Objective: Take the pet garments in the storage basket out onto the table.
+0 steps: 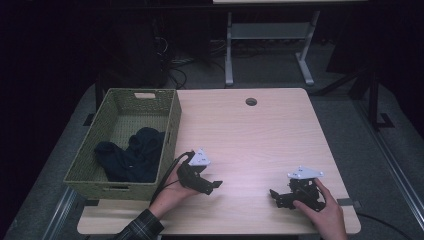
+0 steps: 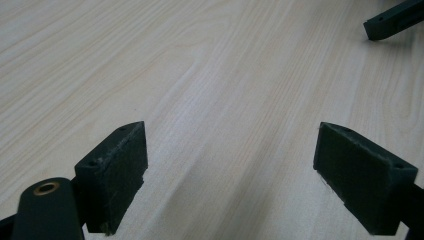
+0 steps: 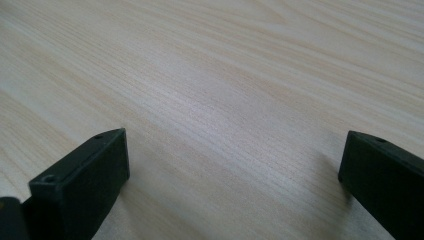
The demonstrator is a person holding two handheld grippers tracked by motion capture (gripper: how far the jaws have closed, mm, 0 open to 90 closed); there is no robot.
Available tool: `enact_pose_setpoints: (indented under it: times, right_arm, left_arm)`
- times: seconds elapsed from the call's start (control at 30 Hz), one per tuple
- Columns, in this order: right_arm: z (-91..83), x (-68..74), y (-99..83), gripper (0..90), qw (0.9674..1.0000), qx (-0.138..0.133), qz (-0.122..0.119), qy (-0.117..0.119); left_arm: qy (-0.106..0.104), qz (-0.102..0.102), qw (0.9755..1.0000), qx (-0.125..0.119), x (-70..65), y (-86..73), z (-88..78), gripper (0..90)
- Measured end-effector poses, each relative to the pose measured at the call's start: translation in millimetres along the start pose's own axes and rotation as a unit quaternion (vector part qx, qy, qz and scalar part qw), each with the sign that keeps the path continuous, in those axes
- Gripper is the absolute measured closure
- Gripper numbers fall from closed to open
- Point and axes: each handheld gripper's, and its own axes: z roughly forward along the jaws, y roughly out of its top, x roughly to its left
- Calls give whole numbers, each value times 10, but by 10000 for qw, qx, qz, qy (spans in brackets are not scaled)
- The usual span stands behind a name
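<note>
My left gripper point(image 1: 216, 184) rests low over the light wooden table point(image 1: 250, 135), just right of the woven basket point(image 1: 172, 120). It is open, its jaws wide apart over bare wood in the left gripper view point(image 2: 231, 165). My right gripper point(image 1: 274, 195) sits near the table's front right, held by a hand. It is open too, with nothing between its jaws in the right gripper view point(image 3: 235, 175). One jaw tip of the right gripper point(image 2: 395, 20) shows far off in the left gripper view. A dark garment point(image 1: 132, 155) lies crumpled inside the basket.
The basket stands at the table's left edge and overhangs it slightly. A round cable hole point(image 1: 251, 101) lies near the table's far edge. Beyond the table stand desk legs point(image 1: 229, 50) and cables on a grey floor.
</note>
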Motion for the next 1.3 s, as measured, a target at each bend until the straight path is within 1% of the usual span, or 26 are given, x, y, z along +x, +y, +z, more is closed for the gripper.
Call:
enact_pose_setpoints:
  times: [0.2, 0.27, 0.33, 0.43, 0.47, 0.6, 0.8, 0.83, 0.87, 0.9, 1.0, 1.07, 1.13, 1.2, 1.3]
  right_arm:
    - [0, -1, 0, 0, 10000, -2, -5, 0]
    - [0, -1, 0, 0, 10000, -2, -6, 0]
    - [0, -1, -1, 0, 10000, -2, -8, 3]
    - [0, -2, -1, 0, 10000, -3, -11, 5]
    - [0, -2, -1, 0, 10000, -2, -10, 6]
    - [-1, -2, -1, 0, 10000, -2, -11, 7]
    - [-1, -2, -1, 0, 10000, -2, -11, 7]
    - [0, -2, -1, 0, 10000, -3, -12, 7]
    - [-1, -2, -1, 0, 10000, -2, -12, 7]
    - [-1, -2, -1, 0, 10000, -2, -12, 6]
    - [-1, -2, -1, 0, 10000, -3, -12, 7]
    - [0, -3, -1, 0, 10000, -4, -13, 8]
    - [-1, -3, -1, 0, 10000, -4, -14, 8]
    - [-1, -2, -1, 0, 10000, -2, -10, 8]
    - [-1, -3, -2, 0, 10000, -4, -18, 7]
  left_arm:
    - [-2, -57, 10000, -34, -1, 14, -15, 136]
    - [-13, -10, 10000, 6, 1, 20, -24, 136]
    - [-7, 3, 10000, -6, 3, 29, -31, 136]
    - [-28, -85, 9999, -77, 10, 37, -41, 137]
    - [-52, -113, 9999, -67, 14, 41, -47, 137]
    - [-54, -63, 10000, -54, 7, 66, -68, 137]
    - [-46, -81, 9999, -55, 15, 107, -104, 137]
    - [-42, -56, 10000, -54, 20, 112, -107, 137]
    - [-42, -110, 9999, -82, 13, 119, -109, 137]
    - [-45, -109, 9999, -88, 11, 123, -114, 137]
    - [-57, -59, 10000, -53, 14, 139, -133, 137]
    - [-55, -98, 9999, -117, 9, 148, -142, 139]
    - [-62, -70, 9999, -98, 22, 161, -157, 139]
    - [-66, -114, 9998, -154, 21, 175, -167, 139]
    - [-77, -107, 9998, -153, 21, 193, -189, 139]
